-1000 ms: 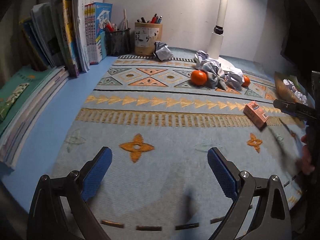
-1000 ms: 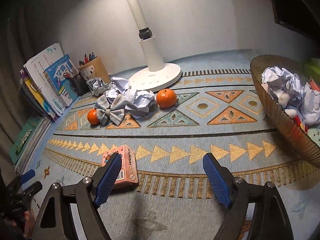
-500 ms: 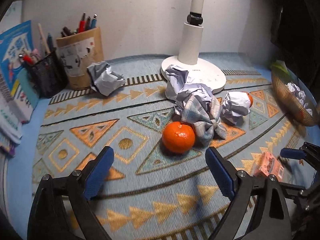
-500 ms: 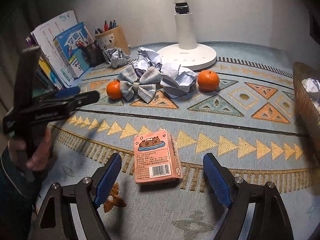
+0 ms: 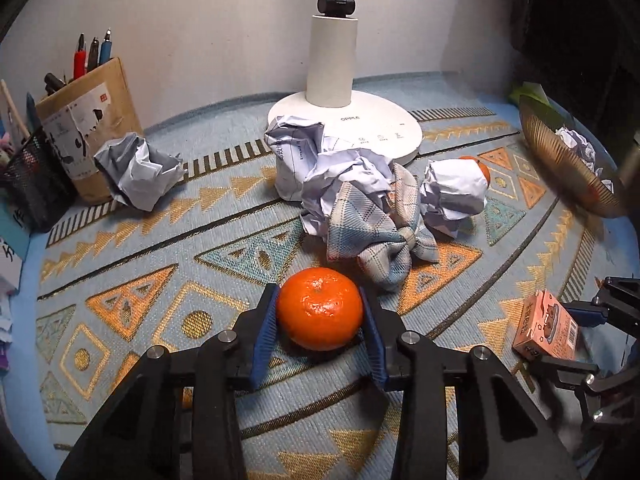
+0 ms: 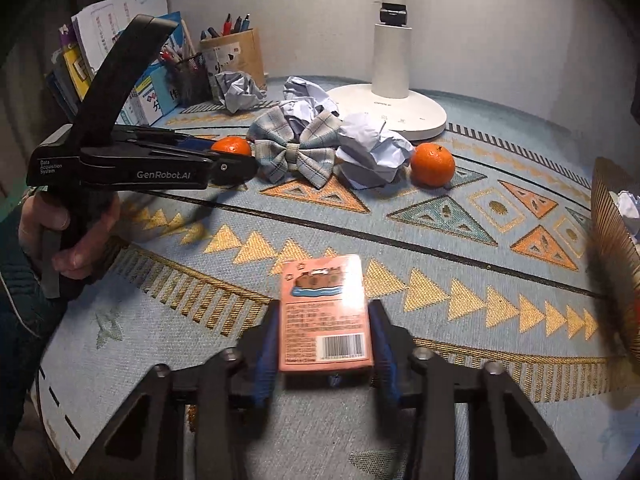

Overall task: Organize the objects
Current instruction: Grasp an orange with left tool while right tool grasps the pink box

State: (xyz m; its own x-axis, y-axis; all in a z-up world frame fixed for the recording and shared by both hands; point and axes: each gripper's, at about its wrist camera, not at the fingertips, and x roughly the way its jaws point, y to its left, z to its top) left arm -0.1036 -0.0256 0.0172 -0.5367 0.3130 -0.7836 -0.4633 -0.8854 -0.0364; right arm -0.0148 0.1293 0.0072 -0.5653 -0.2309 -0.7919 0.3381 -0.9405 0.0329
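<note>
With the left gripper [image 5: 320, 334] clamped on the orange [image 5: 320, 314] mid-mat and the right gripper [image 6: 325, 350] pinching the pink box [image 6: 325, 314] near the mat's front edge, lift both straight up (squeeze gently) before carrying.

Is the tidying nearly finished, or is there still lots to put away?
Only just started. Done: some crumpled paper already sits in the woven basket. In hand: the left gripper is closed on a round orange tangerine, and the right gripper is closed on a small pink cardboard box. Left: a second tangerine, the plaid fabric bow and several crumpled white paper balls.
</note>
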